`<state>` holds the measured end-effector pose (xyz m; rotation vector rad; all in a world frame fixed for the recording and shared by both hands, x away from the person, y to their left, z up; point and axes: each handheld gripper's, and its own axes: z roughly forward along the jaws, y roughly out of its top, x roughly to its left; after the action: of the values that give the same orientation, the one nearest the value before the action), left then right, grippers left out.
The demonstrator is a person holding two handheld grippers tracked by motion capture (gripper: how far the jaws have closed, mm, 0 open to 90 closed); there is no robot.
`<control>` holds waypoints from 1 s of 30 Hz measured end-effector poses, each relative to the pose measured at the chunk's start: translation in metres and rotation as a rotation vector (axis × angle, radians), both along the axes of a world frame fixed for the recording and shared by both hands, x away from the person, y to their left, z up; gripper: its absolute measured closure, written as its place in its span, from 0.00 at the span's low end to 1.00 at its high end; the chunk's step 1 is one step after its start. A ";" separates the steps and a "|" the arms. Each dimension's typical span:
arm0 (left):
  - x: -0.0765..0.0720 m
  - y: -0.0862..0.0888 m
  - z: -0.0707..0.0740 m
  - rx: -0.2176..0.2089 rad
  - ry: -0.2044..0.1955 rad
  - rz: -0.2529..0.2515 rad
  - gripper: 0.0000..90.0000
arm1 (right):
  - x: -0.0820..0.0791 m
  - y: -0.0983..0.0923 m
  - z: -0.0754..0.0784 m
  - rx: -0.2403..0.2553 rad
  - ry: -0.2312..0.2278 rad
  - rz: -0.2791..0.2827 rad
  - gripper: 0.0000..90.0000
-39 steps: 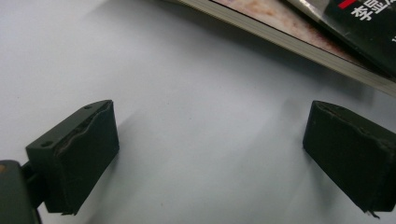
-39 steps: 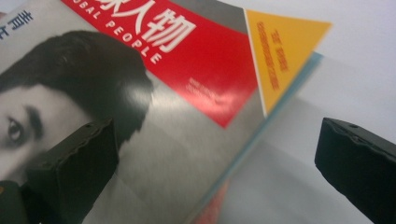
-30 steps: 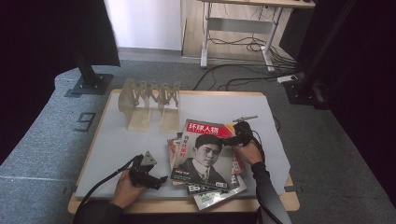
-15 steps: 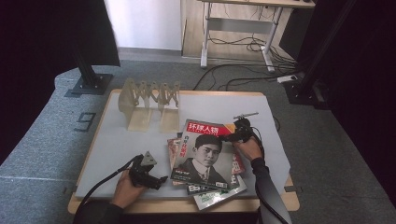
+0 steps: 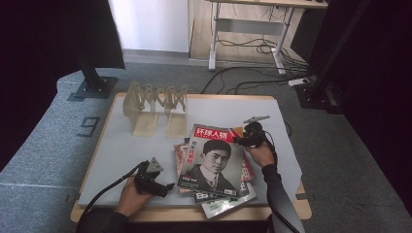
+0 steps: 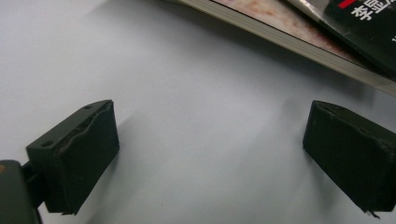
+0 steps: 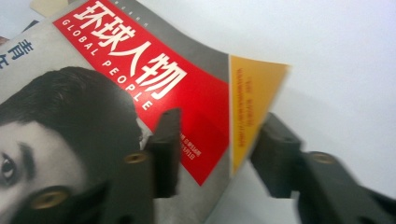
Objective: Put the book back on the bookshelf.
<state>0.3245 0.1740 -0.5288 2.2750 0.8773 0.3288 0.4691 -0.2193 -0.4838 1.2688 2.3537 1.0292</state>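
Observation:
A magazine (image 5: pixel 214 160) with a red title band and a portrait tops a fanned pile near the table's front. My right gripper (image 5: pixel 243 140) is at its upper right corner. In the right gripper view the cover's orange corner (image 7: pixel 252 93) lies between the jaws of the right gripper (image 7: pixel 219 140). They have just been closing, and a gap remains on both sides of the page. My left gripper (image 5: pixel 163 187) rests on the white table left of the pile. It (image 6: pixel 210 135) stands open with only bare tabletop between its jaws, and the pile's edge (image 6: pixel 289 42) lies just beyond them.
A pale wooden zigzag rack (image 5: pixel 155 104) stands at the table's back left. The white table (image 5: pixel 121 145) has bare surface between the rack and the left hand. Cables and dark stand bases lie on the floor behind.
The right hand has barely shifted at the magazine's corner. The left hand and the pile lie as before.

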 end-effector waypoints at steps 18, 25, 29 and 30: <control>-0.001 -0.001 0.000 0.003 -0.008 0.000 0.04 | -0.016 0.006 0.028 0.035 -0.070 0.015 0.96; 0.001 0.001 0.001 0.002 0.001 -0.007 0.04 | -0.024 0.012 0.045 0.031 -0.109 0.049 0.96; 0.002 0.004 0.003 0.007 0.007 -0.016 0.09 | -0.029 0.014 0.053 0.029 -0.126 0.060 0.96; 0.002 0.004 0.004 0.006 0.009 -0.011 0.11 | -0.030 0.014 0.056 0.028 -0.132 0.065 0.96</control>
<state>0.3267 0.1784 -0.5250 2.2874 0.8696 0.3167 0.4387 -0.2056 -0.4283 1.1053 2.3014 1.1335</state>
